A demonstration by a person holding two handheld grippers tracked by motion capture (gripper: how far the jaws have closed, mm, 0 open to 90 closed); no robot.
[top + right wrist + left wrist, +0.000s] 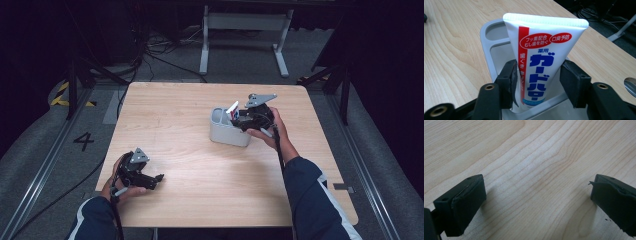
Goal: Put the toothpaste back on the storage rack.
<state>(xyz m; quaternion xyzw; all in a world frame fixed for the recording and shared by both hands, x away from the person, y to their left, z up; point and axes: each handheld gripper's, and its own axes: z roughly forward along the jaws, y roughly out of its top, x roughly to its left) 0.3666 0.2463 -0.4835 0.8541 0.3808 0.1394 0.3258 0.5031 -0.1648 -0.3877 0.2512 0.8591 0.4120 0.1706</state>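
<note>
clamping the toothpaste tube (541,60), right gripper (539,82) hides its base in the bin (491,45); left gripper (536,197) fingers apart.

1 toothpaste tube (541,57), 1 grey caddy (226,134), 1 table (200,165).

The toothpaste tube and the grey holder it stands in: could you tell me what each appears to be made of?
The toothpaste tube looks like soft glossy plastic: smooth printed skin and a flat crimped end with fine ridges. The grey holder seems to be moulded matte plastic, judging by its even colour, rounded rims and compartments. Both are judged from appearance only.
</note>
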